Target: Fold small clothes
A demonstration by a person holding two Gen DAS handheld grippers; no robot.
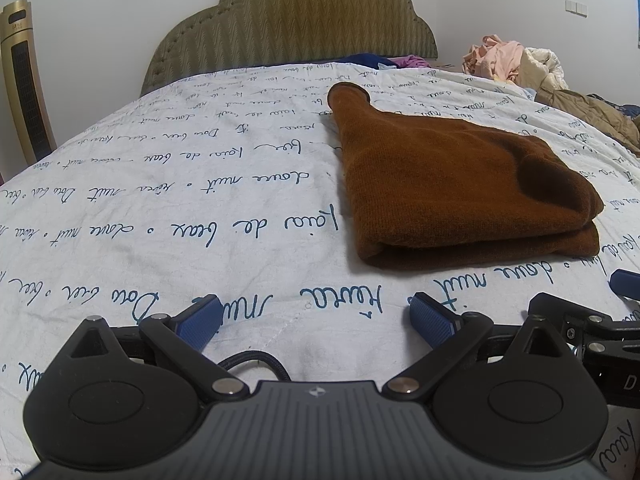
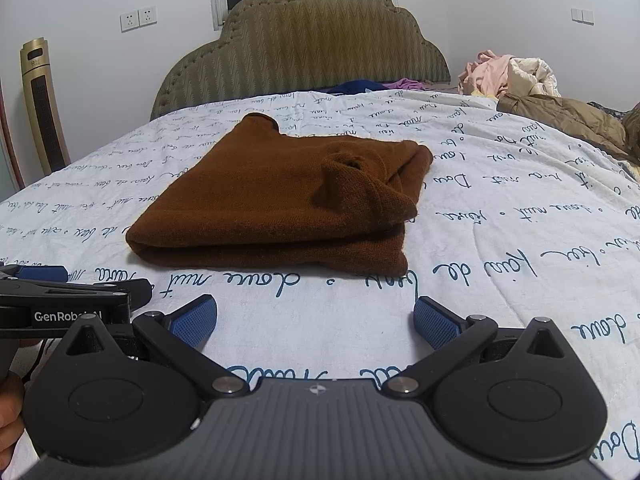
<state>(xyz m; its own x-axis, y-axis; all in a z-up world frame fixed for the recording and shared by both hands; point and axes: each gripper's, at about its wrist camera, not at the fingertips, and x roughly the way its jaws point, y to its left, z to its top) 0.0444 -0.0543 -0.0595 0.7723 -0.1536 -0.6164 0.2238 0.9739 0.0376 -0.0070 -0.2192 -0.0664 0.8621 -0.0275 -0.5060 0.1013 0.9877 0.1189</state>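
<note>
A brown knitted garment (image 1: 448,184) lies folded in layers on the white bedspread, its fold edge facing me; a narrow part sticks out toward the headboard. In the right wrist view the same garment (image 2: 280,200) sits straight ahead with a sleeve end lying on top. My left gripper (image 1: 316,320) is open, low over the sheet, short of the garment and to its left. My right gripper (image 2: 316,320) is open too, just in front of the fold edge, nothing between its blue pads. Each gripper shows at the edge of the other's view.
The white bedspread (image 1: 160,208) with blue script covers the bed. A padded headboard (image 2: 304,40) stands behind. Piled clothes (image 2: 516,72) and a tan jacket (image 2: 568,120) lie at the far right. A gold tower fan (image 2: 44,108) stands left of the bed.
</note>
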